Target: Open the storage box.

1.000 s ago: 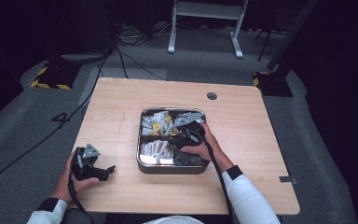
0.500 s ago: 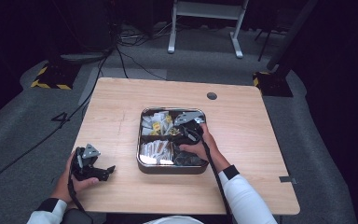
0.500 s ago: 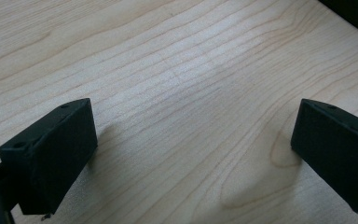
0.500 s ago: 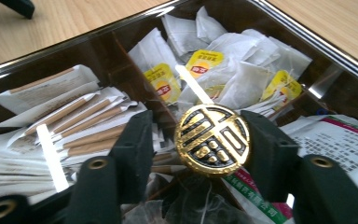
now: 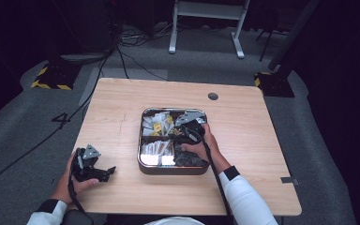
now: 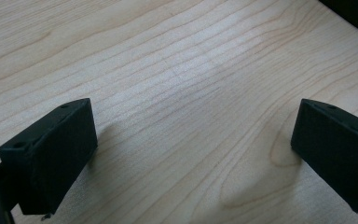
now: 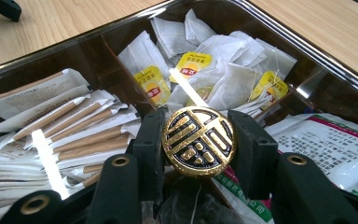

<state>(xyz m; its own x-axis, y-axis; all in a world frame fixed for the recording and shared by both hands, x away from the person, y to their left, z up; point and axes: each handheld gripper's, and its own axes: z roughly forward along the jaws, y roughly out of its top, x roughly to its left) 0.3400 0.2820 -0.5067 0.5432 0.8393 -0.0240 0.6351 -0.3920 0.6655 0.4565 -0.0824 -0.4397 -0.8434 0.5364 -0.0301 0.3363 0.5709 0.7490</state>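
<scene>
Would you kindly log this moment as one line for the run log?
right tool: jaws just closing, gripping round gold-and-black knob | in dark compartmented box | left tool: open, over wooden table

The high view looks forward and down on the whole table point(image 5: 243, 122) from well above. The left gripper view sits close over bare tabletop point(image 6: 177, 84). The right gripper view looks closely into the tray point(image 7: 98, 39), which the high view shares point(image 5: 143, 140).
</scene>
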